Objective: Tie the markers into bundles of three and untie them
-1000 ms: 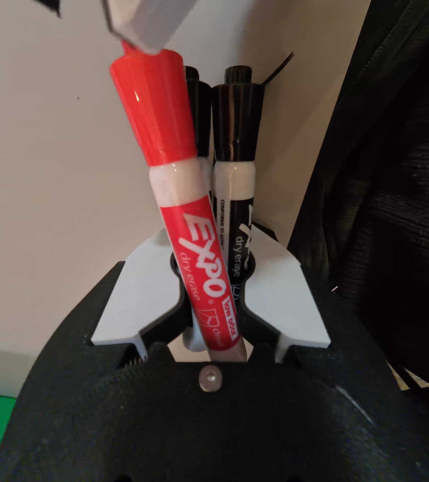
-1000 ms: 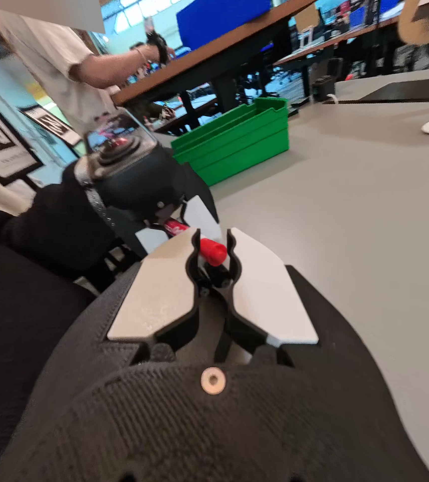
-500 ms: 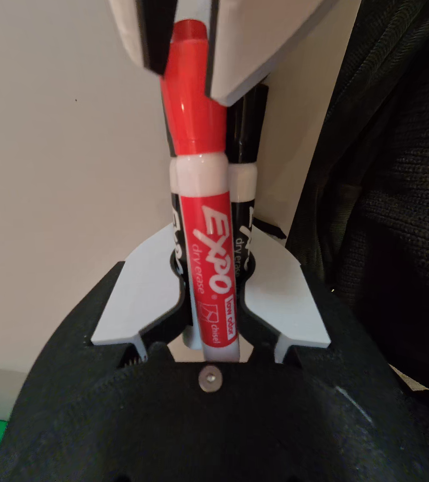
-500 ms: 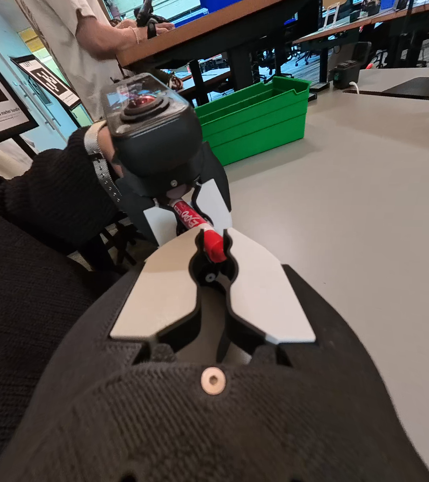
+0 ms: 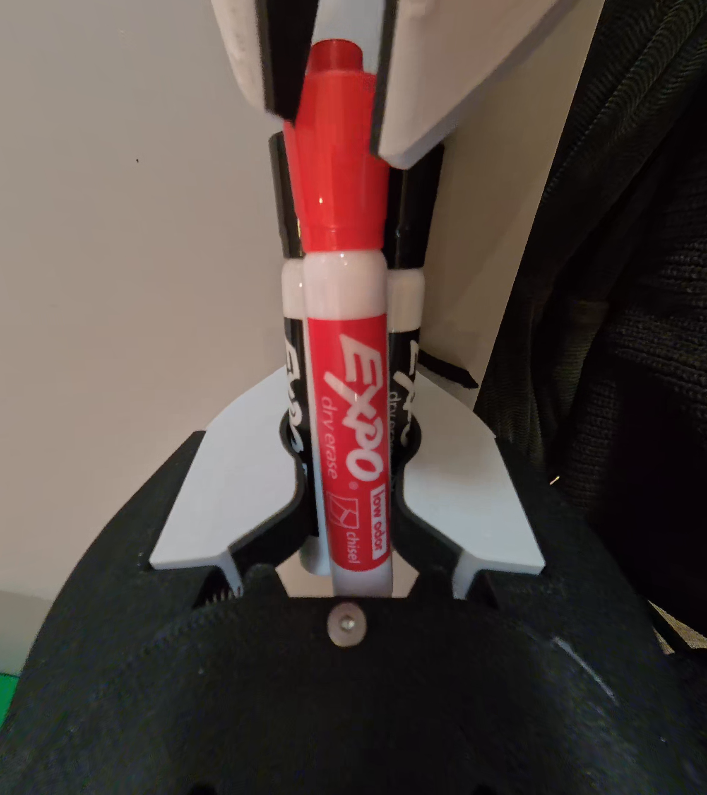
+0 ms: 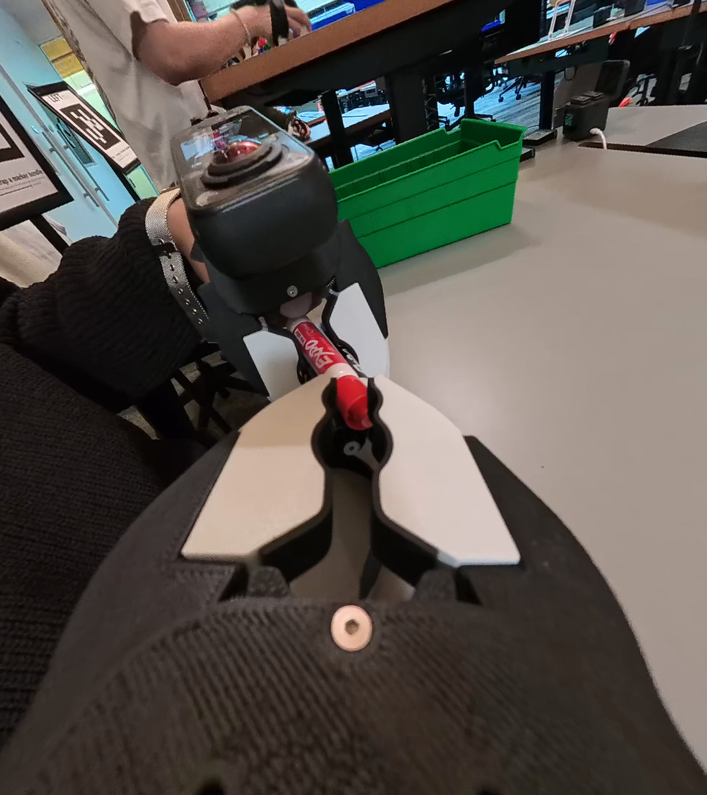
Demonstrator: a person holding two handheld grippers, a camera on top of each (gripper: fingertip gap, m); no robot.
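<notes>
Now that the red marker (image 5: 345, 301) has straightened between two black markers (image 5: 412, 223), the left gripper (image 5: 349, 434) is clamping all three while the right gripper (image 6: 351, 389) is closing on the red cap, aligning the bundle for tying.

From my feed, both views are evenly lit by soft indoor light. The red marker (image 5: 345, 387) is sharp, with a small glare spot on its cap. The bench (image 6: 601, 344) carries faint shadows. Wide-angle bending warps the edges; the background looks soft.
</notes>
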